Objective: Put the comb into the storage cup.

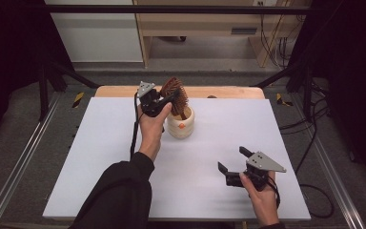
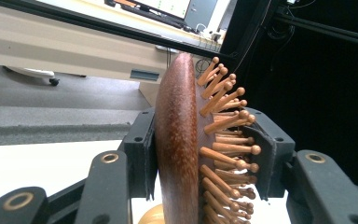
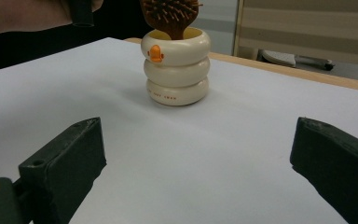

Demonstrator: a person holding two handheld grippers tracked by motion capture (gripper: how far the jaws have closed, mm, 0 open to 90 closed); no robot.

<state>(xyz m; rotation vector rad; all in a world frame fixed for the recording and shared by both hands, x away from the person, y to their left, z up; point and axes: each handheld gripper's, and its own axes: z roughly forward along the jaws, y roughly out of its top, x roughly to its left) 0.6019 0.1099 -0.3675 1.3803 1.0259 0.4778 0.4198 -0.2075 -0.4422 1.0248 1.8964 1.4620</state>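
Note:
A brown wooden hairbrush (image 1: 175,95) stands with its handle down in a cream ringed cup (image 1: 180,122) that bears a small orange mark. My left gripper (image 1: 164,99) is shut on the brush head: in the left gripper view one pad presses the smooth back (image 2: 175,140) and the other meets the round-tipped bristles (image 2: 233,140). The cup (image 3: 176,65) and brush (image 3: 170,16) also show in the right gripper view, straight ahead. My right gripper (image 1: 231,160) rests near the table's front right, jaws wide apart with nothing between them.
The white table top (image 1: 124,157) lies on a wooden board (image 1: 228,92) at the back. Black frame bars (image 1: 171,8) and cables (image 1: 314,138) run around the table. A pale wooden cabinet (image 1: 200,26) stands on the floor beyond.

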